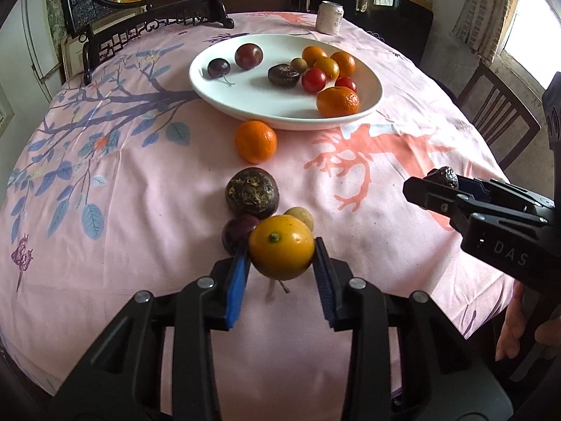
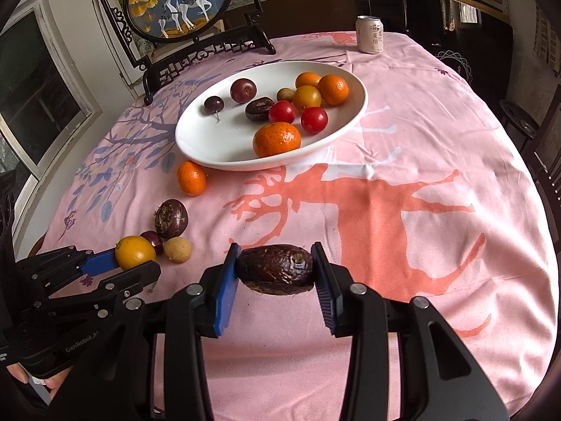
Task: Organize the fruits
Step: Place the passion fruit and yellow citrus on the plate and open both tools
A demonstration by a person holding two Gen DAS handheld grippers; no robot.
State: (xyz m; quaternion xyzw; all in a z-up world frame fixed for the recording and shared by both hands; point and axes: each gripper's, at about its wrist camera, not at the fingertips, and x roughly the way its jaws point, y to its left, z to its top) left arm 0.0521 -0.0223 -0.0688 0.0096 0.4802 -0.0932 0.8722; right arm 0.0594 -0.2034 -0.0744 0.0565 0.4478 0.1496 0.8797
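While the left gripper [image 1: 281, 263] was clamped on a smooth round yellow-orange fruit [image 1: 281, 247] near the table's near edge, the right gripper [image 2: 275, 270] gripped a wrinkled dark oval fruit [image 2: 277, 268] further right. Both were held just above the pink printed tablecloth [image 2: 403, 140]. Loose on the cloth left of centre: a mandarin [image 1: 255, 141], rough brown fruit [image 1: 251, 192], plum [image 1: 238, 231], small tan fruit [image 1: 301, 216]. The white oval plate [image 2: 203, 140], farther back, held mandarins, red tomatoes and dark plums.
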